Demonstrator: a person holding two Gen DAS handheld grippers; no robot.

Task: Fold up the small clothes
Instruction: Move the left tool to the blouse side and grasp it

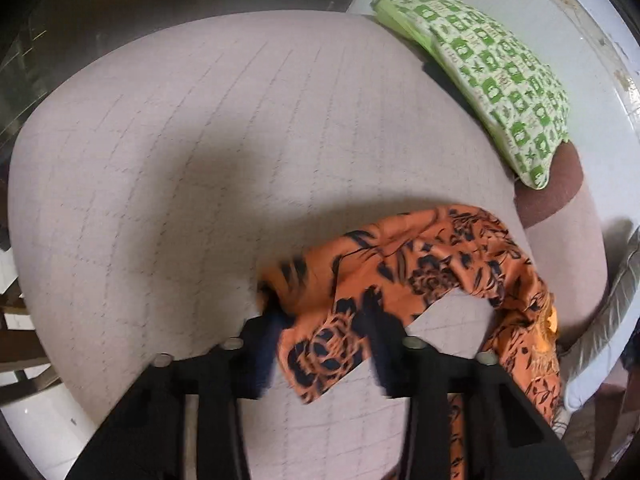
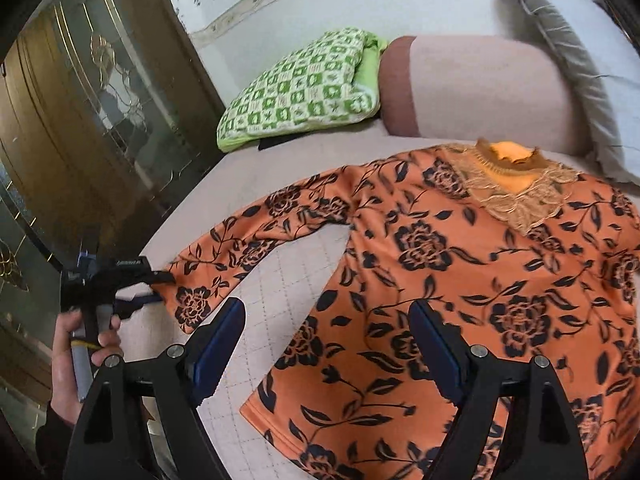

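The left gripper (image 2: 158, 288) grips the sleeve cuff of the orange black-flowered knit top (image 2: 460, 280) near the bed's (image 2: 280, 280) left edge; the right gripper (image 2: 326, 344) hangs open above the top's side.

Orange top (image 2: 460, 280), black rose-and-leaf print, tan lace collar; green-white checked pillow (image 2: 304, 92); pale grid-quilted bedcover (image 1: 200, 160).

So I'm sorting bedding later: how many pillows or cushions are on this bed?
2: a green checked cushion at the head of the bed by the wall, and a grey-edged pillow at the far right corner. Others may be hidden.
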